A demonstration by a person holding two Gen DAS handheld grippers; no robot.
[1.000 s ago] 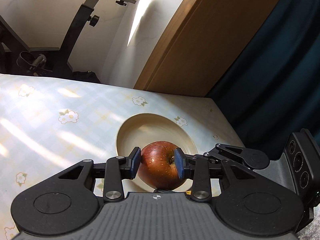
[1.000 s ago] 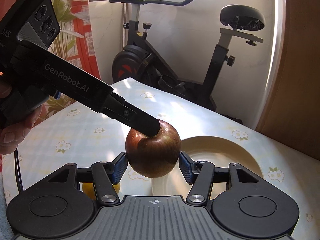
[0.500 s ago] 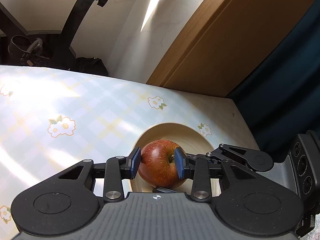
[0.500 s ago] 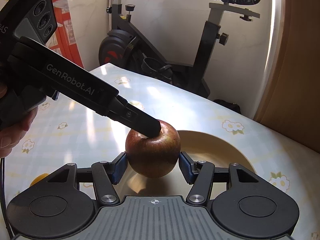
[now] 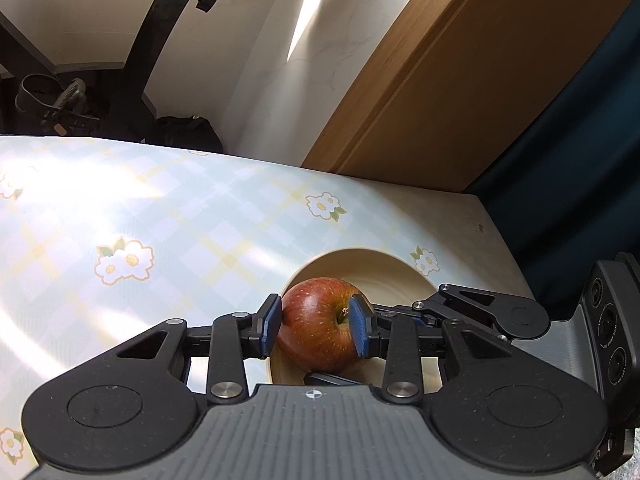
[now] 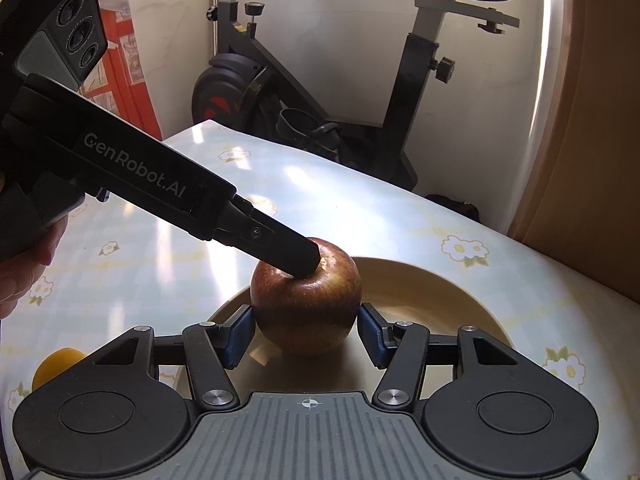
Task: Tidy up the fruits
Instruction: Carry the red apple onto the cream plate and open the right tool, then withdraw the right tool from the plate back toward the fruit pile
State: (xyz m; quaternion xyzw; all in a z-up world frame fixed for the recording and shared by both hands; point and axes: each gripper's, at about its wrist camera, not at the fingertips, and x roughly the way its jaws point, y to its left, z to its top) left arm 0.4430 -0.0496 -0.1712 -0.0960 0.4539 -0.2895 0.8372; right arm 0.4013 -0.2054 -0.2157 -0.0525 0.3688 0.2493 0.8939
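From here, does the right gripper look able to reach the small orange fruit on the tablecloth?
Probably not directly. The right gripper flanks the red apple over the cream plate, while the orange fruit sits left, partly behind its body, below the left gripper.

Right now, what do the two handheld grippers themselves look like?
Both are matte black with ribbed grey bases and blue pads on the fingers. The left gripper carries white "GenRobot.AI" lettering along its body and a grey block with three lenses. The right gripper looks the same build.
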